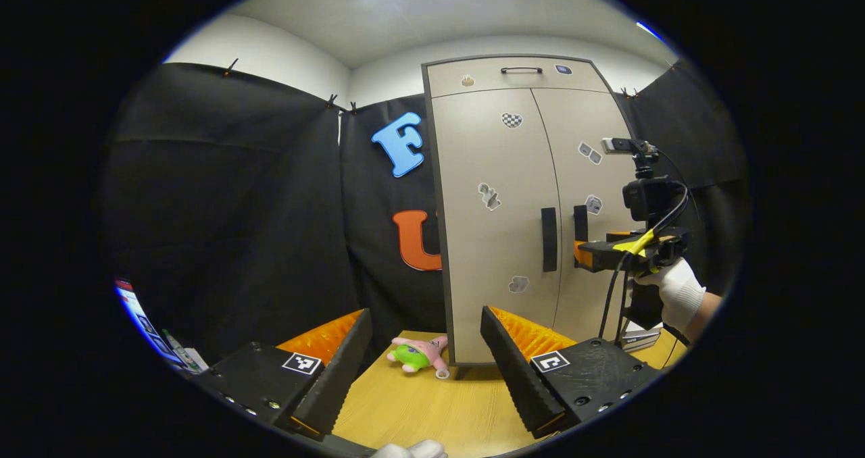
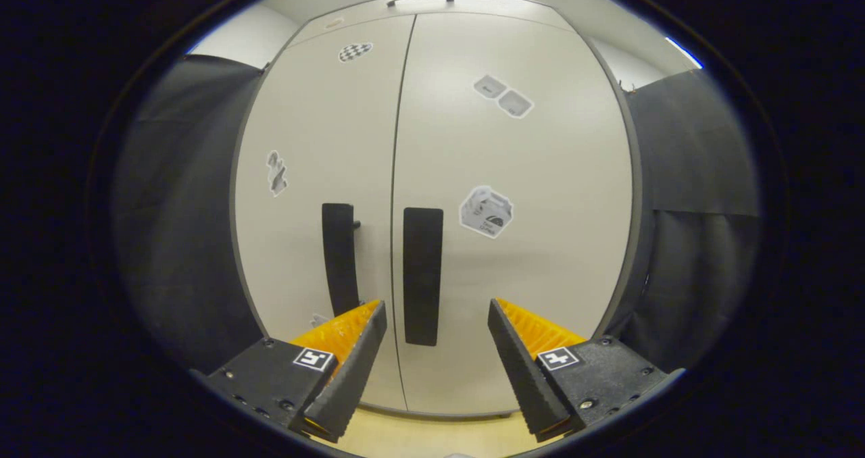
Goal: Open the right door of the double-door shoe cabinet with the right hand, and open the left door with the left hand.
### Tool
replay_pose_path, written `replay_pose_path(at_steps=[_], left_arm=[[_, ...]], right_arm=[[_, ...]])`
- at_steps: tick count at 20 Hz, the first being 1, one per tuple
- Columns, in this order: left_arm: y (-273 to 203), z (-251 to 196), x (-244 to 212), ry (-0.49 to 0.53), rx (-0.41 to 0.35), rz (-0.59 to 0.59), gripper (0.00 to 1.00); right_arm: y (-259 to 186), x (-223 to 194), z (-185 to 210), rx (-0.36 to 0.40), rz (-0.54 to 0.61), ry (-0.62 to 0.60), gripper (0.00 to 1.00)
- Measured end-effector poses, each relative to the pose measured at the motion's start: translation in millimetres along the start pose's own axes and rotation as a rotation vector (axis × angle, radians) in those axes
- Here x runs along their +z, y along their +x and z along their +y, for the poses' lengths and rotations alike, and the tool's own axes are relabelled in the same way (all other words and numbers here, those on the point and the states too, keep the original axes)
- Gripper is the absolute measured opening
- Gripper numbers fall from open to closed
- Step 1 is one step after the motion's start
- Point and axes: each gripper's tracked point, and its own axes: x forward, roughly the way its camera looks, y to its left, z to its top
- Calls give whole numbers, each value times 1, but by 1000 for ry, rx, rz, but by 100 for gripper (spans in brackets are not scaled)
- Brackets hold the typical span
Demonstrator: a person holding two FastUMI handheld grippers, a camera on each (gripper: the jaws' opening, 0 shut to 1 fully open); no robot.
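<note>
In front of your right gripper (image 2: 432,370), the right door's handle (image 2: 423,275) stands between the 2 spread, empty fingers, not yet gripped. Because the left door's handle (image 2: 339,259) sits just beside it, drifting sideways could catch the wrong one. Your left gripper (image 1: 426,370) hangs back over the surface (image 1: 432,411), fingers wide apart and empty, aimed toward the shoe cabinet (image 1: 500,174).
</note>
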Motion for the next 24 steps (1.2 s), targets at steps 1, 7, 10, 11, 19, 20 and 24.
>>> replay_pose_path(at_steps=[1,7,10,11,19,20,24], left_arm=[[0,1,-1,-2,5,3,97],[2,6,-2,7,21,10,97],[4,6,-2,1,22,12,97],[4,6,-1,-2,21,11,97],[4,1,-5,-25,-22,12,97],[4,1,-4,-23,-26,7,97],[3,-4,-5,-26,-48,4,97]], right_arm=[[8,2,0,-7,-3,-1,88],[33,5,8,6,25,25,63],[37,6,7,-16,24,14,55],[36,6,6,-21,22,19,48],[29,4,6,26,48,53,29],[26,4,6,30,49,49,28],[-1,0,-1,48,52,44,27]])
